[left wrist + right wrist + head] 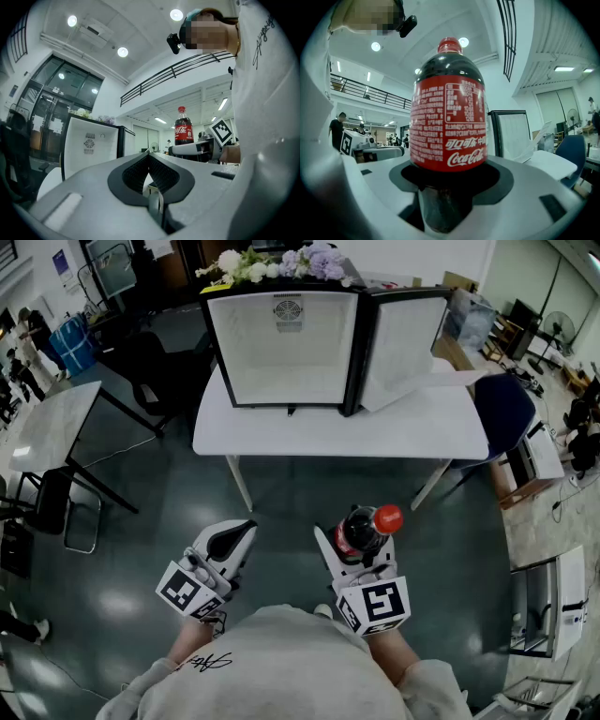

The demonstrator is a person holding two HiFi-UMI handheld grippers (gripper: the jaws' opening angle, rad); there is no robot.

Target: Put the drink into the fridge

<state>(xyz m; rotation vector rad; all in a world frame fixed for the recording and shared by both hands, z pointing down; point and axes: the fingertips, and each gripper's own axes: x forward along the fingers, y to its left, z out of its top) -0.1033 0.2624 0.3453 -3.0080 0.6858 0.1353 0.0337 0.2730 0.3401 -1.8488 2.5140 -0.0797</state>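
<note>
Right gripper view: right tongs [450, 180] clamp cola bottle [449, 122] below label, upright, well short of open fridge [281, 348] at bench [328, 437] back edge; likely heavy, slick, slightly squashy; left tongs [149, 158] closed, empty

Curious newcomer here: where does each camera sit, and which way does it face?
Head view: on the head, facing down; left gripper, right gripper, sleeves show.
Left gripper view: on that gripper, facing open white fridge; shut jaws, torso show.
Right gripper view: on that gripper, facing the red-labelled cola bottle in its jaws.
Shared: bottle, fridge.
</note>
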